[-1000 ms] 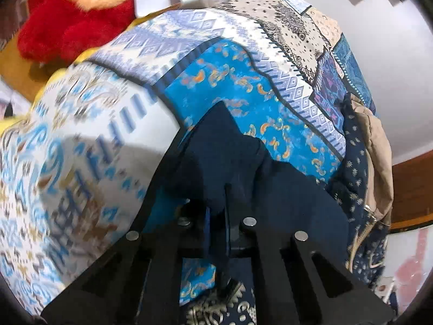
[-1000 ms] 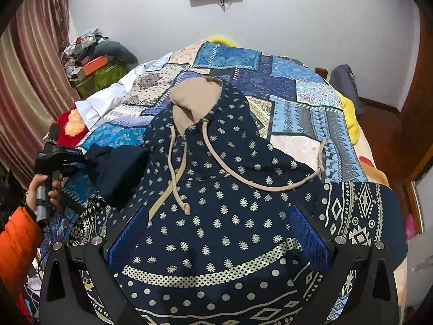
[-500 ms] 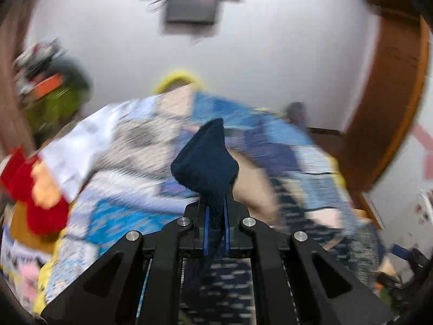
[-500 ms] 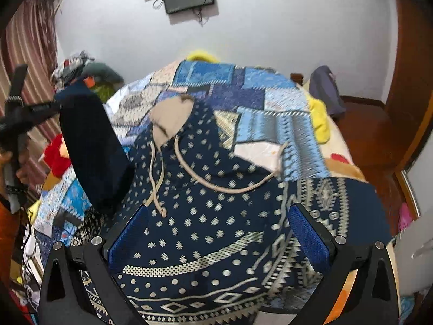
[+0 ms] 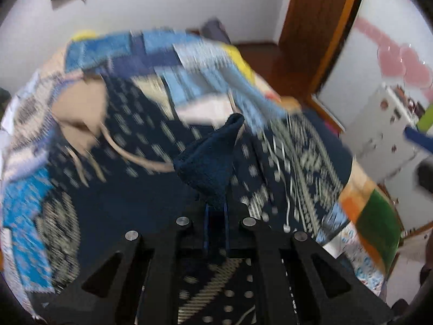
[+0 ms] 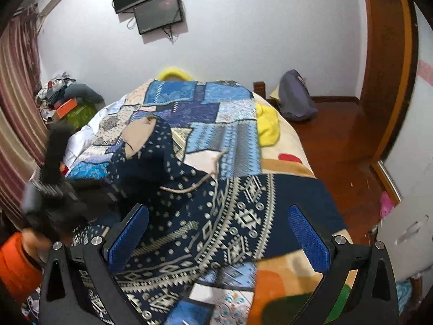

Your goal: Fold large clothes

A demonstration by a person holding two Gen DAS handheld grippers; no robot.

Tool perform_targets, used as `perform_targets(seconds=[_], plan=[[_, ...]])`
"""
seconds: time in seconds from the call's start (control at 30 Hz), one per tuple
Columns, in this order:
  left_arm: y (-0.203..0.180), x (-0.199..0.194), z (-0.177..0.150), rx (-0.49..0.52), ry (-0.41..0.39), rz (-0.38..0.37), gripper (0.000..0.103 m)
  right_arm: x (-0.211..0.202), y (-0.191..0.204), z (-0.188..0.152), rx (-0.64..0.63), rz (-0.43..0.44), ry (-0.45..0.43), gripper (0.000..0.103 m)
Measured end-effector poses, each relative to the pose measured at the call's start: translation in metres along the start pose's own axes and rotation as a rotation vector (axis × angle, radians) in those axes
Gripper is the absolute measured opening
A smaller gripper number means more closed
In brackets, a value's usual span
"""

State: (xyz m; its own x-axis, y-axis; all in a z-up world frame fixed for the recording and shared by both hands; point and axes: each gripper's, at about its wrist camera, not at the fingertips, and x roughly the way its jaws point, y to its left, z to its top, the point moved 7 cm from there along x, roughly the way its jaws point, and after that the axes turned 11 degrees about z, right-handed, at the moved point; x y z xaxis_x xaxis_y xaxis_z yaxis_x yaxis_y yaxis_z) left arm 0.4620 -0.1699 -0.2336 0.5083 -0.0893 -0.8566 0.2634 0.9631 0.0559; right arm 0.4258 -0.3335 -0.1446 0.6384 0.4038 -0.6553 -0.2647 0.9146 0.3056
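A navy hoodie with white dots, patterned bands, a beige hood lining and beige drawstrings lies on the patchwork bed. It also shows, blurred, in the left wrist view. My left gripper is shut on the plain navy sleeve cuff and holds it over the hoodie's body. The left gripper shows blurred at the left in the right wrist view. My right gripper is open and empty above the hoodie's lower part.
The patchwork bedspread covers the bed. A yellow cloth lies at its right side. A grey bag sits on the wooden floor. A clutter pile stands at the left by a curtain. A white cabinet stands to the right.
My left gripper has lifted the sleeve from the bed's left side and swung it right, over the hoodie's body. The right gripper has drawn back and stayed open.
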Motion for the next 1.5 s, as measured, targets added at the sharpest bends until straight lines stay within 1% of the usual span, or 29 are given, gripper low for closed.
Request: perform_targets(seconds=[0.07,0.1,0.13,0.2,0.23,0.27,0.3,0.33,0.37,0.4,0.47,0.5,0.53,0.57,0.6,0.67,0.7,0.73,0.77,0.83,0.9,1.0,1.07,1.17,1.3,1.4,1.5], plan=[[-0.013,0.008,-0.013,0.007,0.04,-0.034,0.007,0.0,-0.004,-0.005,0.001,-0.007,0.01,0.103],[-0.017,0.011,-0.017,0.016,0.046,-0.056,0.007,0.001,-0.005,-0.006,0.0,-0.011,0.014,0.103],[-0.023,0.009,-0.021,0.033,0.048,-0.072,0.007,0.002,-0.005,-0.006,-0.001,-0.014,0.017,0.103],[-0.029,-0.002,-0.027,0.077,0.041,-0.086,0.012,0.006,-0.005,-0.006,0.002,-0.014,0.02,0.103],[-0.031,-0.009,-0.029,0.09,0.042,-0.103,0.022,0.008,-0.004,-0.006,0.007,-0.011,0.022,0.103],[-0.03,-0.016,-0.03,0.092,0.04,-0.122,0.038,0.011,-0.003,-0.005,0.012,-0.007,0.023,0.103],[-0.027,-0.024,-0.03,0.085,0.028,-0.128,0.048,0.013,-0.002,-0.005,0.015,-0.004,0.024,0.103],[-0.019,-0.033,-0.03,0.071,0.005,-0.121,0.068,0.017,0.0,-0.004,0.018,0.002,0.026,0.103],[-0.01,-0.04,-0.028,0.054,-0.022,-0.109,0.078,0.021,0.002,-0.003,0.019,0.008,0.029,0.103],[0.005,-0.051,-0.026,0.03,-0.055,-0.088,0.081,0.024,0.005,-0.003,0.018,0.011,0.032,0.103],[0.037,-0.059,-0.027,-0.005,-0.078,-0.039,0.086,0.036,0.012,-0.002,0.015,0.024,0.048,0.103],[0.059,-0.061,-0.03,-0.025,-0.084,0.007,0.087,0.042,0.015,-0.001,0.013,0.028,0.055,0.103],[0.072,-0.06,-0.031,-0.033,-0.085,0.039,0.087,0.052,0.021,-0.002,0.008,0.037,0.071,0.103],[0.101,-0.059,-0.038,-0.046,-0.082,0.11,0.09,0.061,0.026,-0.002,0.004,0.045,0.087,0.103],[0.122,-0.056,-0.046,-0.059,-0.073,0.162,0.091,0.068,0.031,-0.004,-0.001,0.052,0.1,0.103],[0.161,-0.048,-0.065,-0.086,-0.034,0.255,0.092,0.089,0.042,-0.007,-0.019,0.062,0.138,0.103],[0.183,-0.042,-0.079,-0.1,-0.002,0.3,0.092,0.101,0.049,-0.01,-0.03,0.065,0.161,0.103],[0.194,-0.036,-0.088,-0.107,0.017,0.32,0.092,0.11,0.054,-0.013,-0.038,0.067,0.179,0.103],[0.212,-0.027,-0.103,-0.117,0.054,0.355,0.092,0.122,0.06,-0.017,-0.049,0.07,0.205,0.103],[0.235,-0.014,-0.128,-0.125,0.104,0.396,0.092,0.143,0.07,-0.024,-0.067,0.073,0.248,0.103],[0.256,0.001,-0.157,-0.13,0.153,0.424,0.092,0.163,0.08,-0.032,-0.085,0.076,0.298,0.103],[0.271,0.02,-0.183,-0.134,0.204,0.455,0.092,0.188,0.09,-0.044,-0.118,0.071,0.377,0.103],[0.279,0.034,-0.198,-0.133,0.232,0.471,0.092,0.204,0.091,-0.055,-0.146,0.047,0.444,0.103],[0.283,0.04,-0.2,-0.147,0.198,0.496,0.092,0.215,0.087,-0.066,-0.161,0.013,0.505,0.103],[0.292,0.042,-0.194,-0.195,0.159,0.544,0.092,0.213,0.079,-0.067,-0.172,-0.015,0.517,0.103],[0.303,0.039,-0.192,-0.225,0.144,0.555,0.091,0.204,0.071,-0.071,-0.184,-0.036,0.528,0.103],[0.312,0.036,-0.192,-0.228,0.135,0.562,0.09,0.191,0.062,-0.077,-0.193,-0.067,0.533,0.103]])
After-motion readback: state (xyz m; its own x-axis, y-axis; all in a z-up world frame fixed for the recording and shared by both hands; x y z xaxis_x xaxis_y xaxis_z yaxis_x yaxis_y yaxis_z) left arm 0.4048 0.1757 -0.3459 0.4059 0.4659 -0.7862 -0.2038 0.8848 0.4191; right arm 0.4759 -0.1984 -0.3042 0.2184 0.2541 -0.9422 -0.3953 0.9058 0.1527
